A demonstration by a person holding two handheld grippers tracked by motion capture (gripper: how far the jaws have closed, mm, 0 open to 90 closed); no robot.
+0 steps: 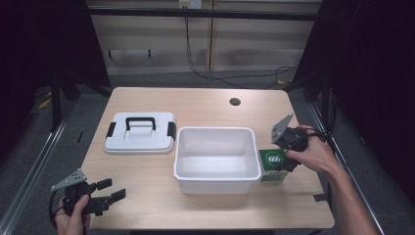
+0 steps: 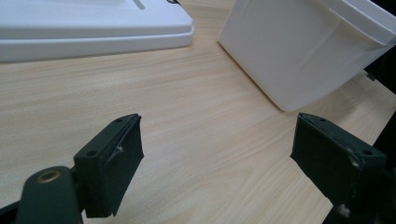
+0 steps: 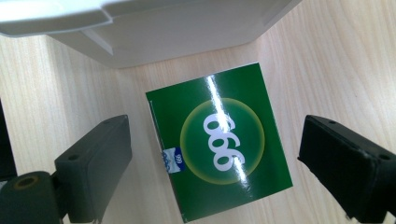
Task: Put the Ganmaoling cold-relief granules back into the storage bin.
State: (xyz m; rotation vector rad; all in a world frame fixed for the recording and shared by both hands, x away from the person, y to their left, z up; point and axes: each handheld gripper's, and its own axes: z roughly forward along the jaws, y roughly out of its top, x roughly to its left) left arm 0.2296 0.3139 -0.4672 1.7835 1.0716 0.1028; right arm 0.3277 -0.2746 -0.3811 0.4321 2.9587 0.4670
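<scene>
Right hand-held gripper (image 3: 215,154) (gaping), above green box (image 3: 219,144)

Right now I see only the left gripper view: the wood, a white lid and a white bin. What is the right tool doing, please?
Observer: The right tool is open above a green box, with one jaw on each side and a gap showing at both.
Operator: Where does this box lie on the table?
Observer: It lies flat close beside the right wall of the white bin, toward the front right of the table.
Operator: Is there something inside the bin?
Observer: No, the high view shows its inside bare.
</scene>
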